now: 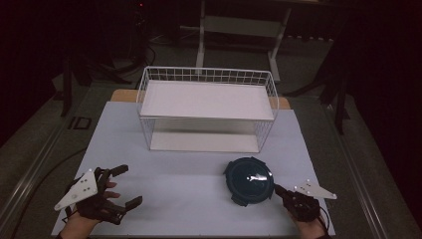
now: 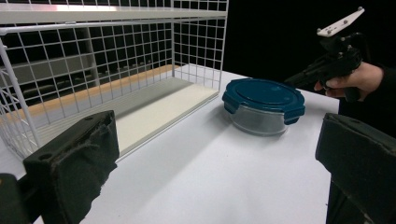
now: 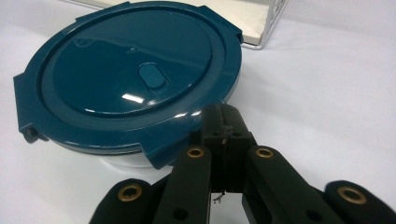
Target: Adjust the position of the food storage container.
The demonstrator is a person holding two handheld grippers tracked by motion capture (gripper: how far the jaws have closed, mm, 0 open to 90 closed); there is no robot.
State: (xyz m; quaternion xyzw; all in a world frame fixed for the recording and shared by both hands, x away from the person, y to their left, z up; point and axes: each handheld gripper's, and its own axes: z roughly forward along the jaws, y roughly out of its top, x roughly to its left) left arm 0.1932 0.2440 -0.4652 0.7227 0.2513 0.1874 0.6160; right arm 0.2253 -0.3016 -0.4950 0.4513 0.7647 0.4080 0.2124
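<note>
Glass container with snap lid: rigid, heavyish, breakable, slick. Right gripper jaws closed, touching lid tab; left gripper wide open, empty. Grip rim.

The room beyond the pale tabletop sits in near darkness, overhead light leaving white glare streaks on the round dark-teal plastic lid, soft shadows under the white wire shelf rack, and blurred close-up black jaws.

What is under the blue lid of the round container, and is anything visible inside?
Under the blue lid sits a clear round container standing on the white table. Through its wall nothing can be made out; the lid covers the inside from above, so contents cannot be told.
</note>
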